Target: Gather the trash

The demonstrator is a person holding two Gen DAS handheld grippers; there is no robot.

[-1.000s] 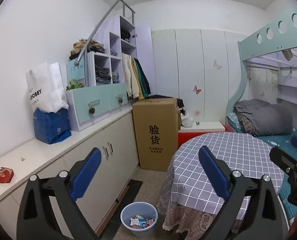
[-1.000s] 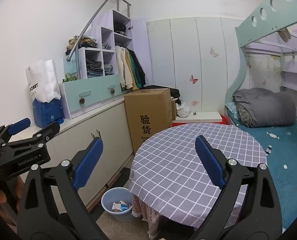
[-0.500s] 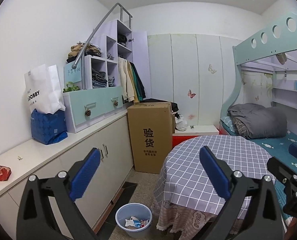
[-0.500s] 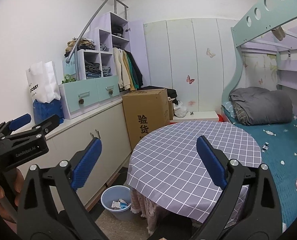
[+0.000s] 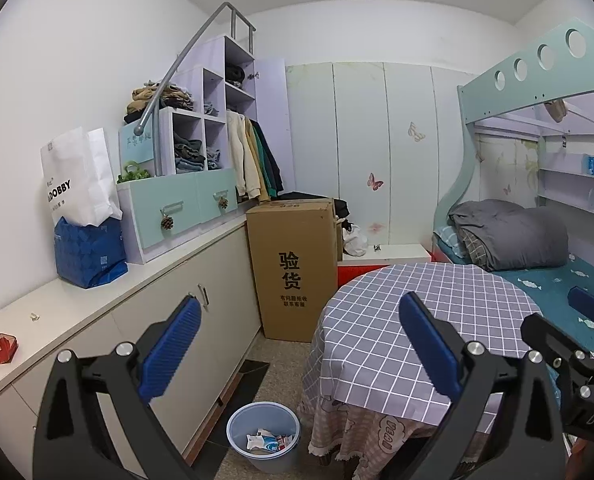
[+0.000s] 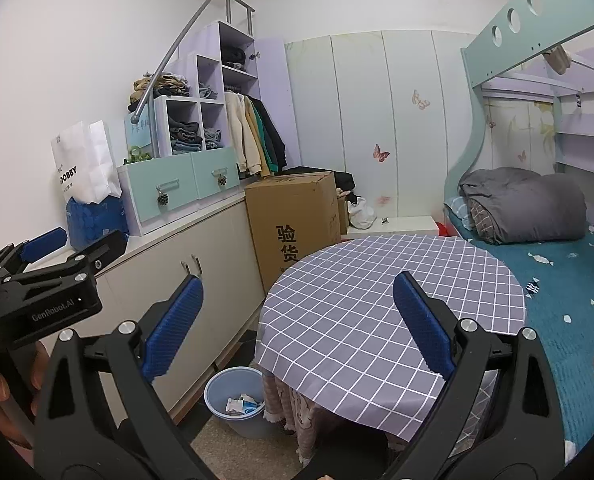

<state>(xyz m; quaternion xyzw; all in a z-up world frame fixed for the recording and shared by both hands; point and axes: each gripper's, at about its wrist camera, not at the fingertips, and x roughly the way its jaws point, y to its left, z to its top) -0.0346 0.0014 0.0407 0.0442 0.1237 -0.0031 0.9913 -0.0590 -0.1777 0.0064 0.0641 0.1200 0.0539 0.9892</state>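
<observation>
Beside the table (image 5: 421, 320) sits the bin (image 5: 263, 436), trash (image 5: 269, 438) inside; my 2 grippers, left (image 5: 297, 344) and right (image 6: 297, 320), hover with jaws released, empty.

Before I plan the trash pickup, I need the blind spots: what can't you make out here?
- Bin contents: wrappers too small to identify, both views.
- Floor under the table: hidden by the tablecloth.
- Red item on the counter: too small; absent from the right view.
- Right gripper: cut off at the left view's edge.

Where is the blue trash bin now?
In both views the blue trash bin stands on the floor, low centre, between the white cabinet and the checked round table.
</observation>
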